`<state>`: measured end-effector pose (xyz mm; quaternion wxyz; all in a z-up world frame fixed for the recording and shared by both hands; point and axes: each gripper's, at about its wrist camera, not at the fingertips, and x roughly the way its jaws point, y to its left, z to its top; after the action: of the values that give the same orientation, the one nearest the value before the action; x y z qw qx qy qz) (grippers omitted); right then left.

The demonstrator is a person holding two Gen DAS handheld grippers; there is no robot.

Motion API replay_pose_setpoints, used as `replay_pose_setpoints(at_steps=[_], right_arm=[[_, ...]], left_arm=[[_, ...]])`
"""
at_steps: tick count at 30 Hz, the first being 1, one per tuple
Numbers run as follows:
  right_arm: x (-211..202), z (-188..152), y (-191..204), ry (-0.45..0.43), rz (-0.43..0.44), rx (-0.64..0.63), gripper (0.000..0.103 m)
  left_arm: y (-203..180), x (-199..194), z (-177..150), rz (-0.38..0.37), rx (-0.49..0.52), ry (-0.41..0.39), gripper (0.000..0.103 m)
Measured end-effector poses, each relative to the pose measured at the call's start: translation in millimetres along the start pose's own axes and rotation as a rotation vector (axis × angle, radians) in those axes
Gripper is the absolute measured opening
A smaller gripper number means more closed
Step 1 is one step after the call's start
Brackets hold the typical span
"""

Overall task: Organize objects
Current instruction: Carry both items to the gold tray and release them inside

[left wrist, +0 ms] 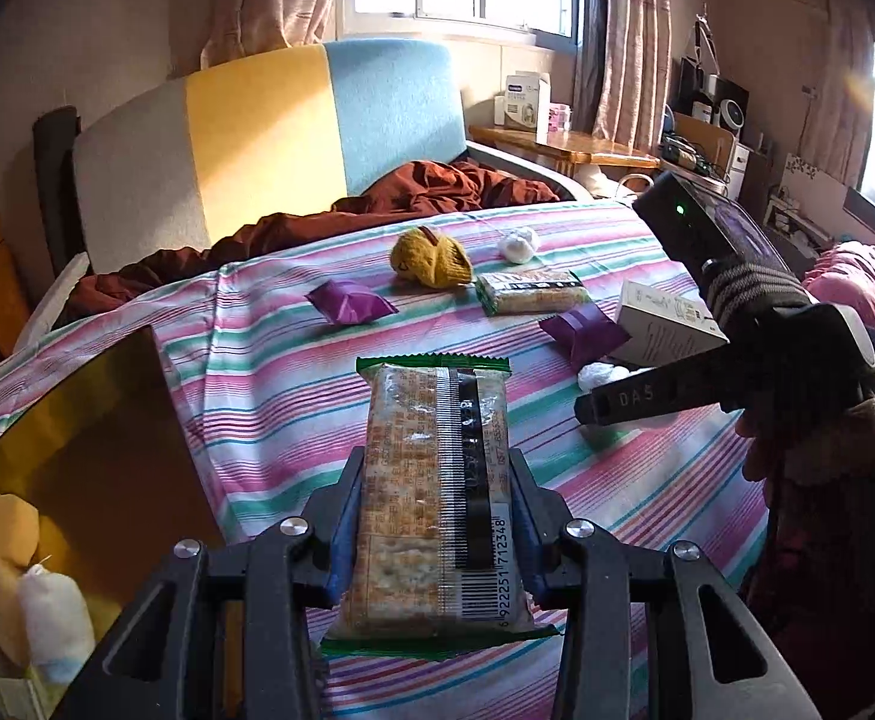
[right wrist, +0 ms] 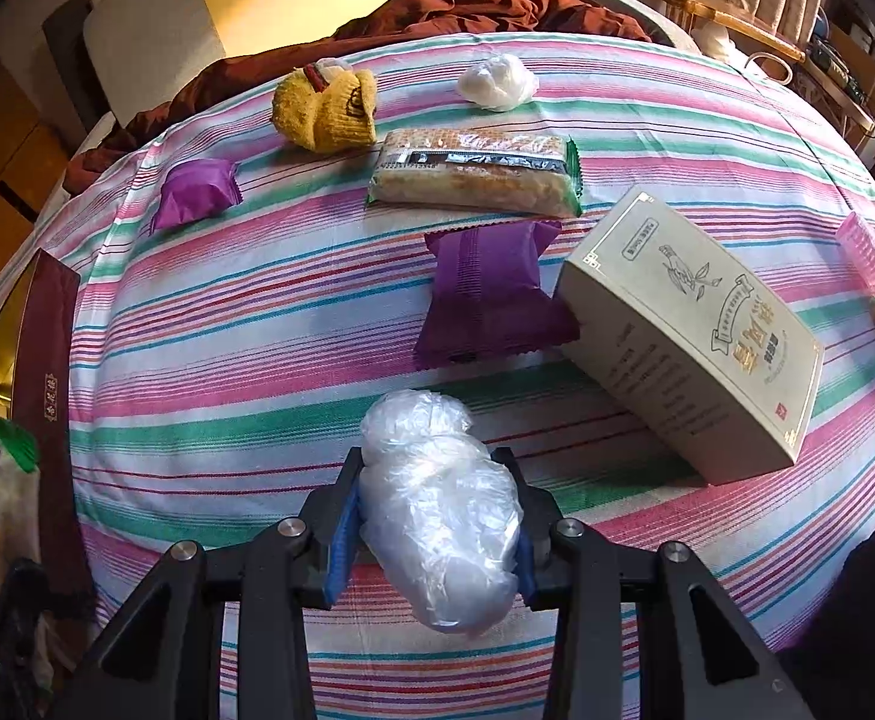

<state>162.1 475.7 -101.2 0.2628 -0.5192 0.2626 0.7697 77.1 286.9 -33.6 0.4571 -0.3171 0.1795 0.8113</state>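
Observation:
My left gripper (left wrist: 434, 468) is shut on a green-edged cracker pack (left wrist: 431, 480) and holds it above the striped cloth (left wrist: 257, 360). My right gripper (right wrist: 434, 468) is shut on a clear plastic bag bundle (right wrist: 437, 510) just above the cloth (right wrist: 227, 330); it also shows in the left wrist view (left wrist: 617, 408). On the cloth lie a second cracker pack (right wrist: 473, 171), two purple packets (right wrist: 488, 294) (right wrist: 197, 192), a yellow sock ball (right wrist: 326, 105), a white bundle (right wrist: 497, 84) and a cream box (right wrist: 689, 336).
A gold-lined open box (left wrist: 77, 438) with items inside sits at the left; its maroon wall shows in the right wrist view (right wrist: 47, 360). A pink object (right wrist: 866, 252) lies at the right edge. A sofa with a brown blanket (left wrist: 413, 192) is behind.

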Motion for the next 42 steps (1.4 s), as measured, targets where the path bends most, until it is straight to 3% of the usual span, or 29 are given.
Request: replay_pose_setpoints(at_steps=[12,25,28,35,42], right_arm=[[-3,-9,16,0.000,-0.001,-0.072,0.040],[0,-10,23,0.003,-0.018,-0.112,0.040],[7,-5,30,0.003,-0.020,-0.116,0.040],[6,-5,31,0.003,-0.023,-0.123,0.040],[7,-6,36,0.005,-0.021,-0.140,0.040]], left_arm=[[86,-26,-5,0.160,-0.194,0.013,0.043],[234,-34,-47,0.267,-0.584,0.127,0.043],[255,-31,-51,0.275,-0.622,0.145,0.043],[273,-16,-63,0.320,-0.609,0.205,0.044],[265,-33,-63,0.307,-0.595,0.145,0.063]])
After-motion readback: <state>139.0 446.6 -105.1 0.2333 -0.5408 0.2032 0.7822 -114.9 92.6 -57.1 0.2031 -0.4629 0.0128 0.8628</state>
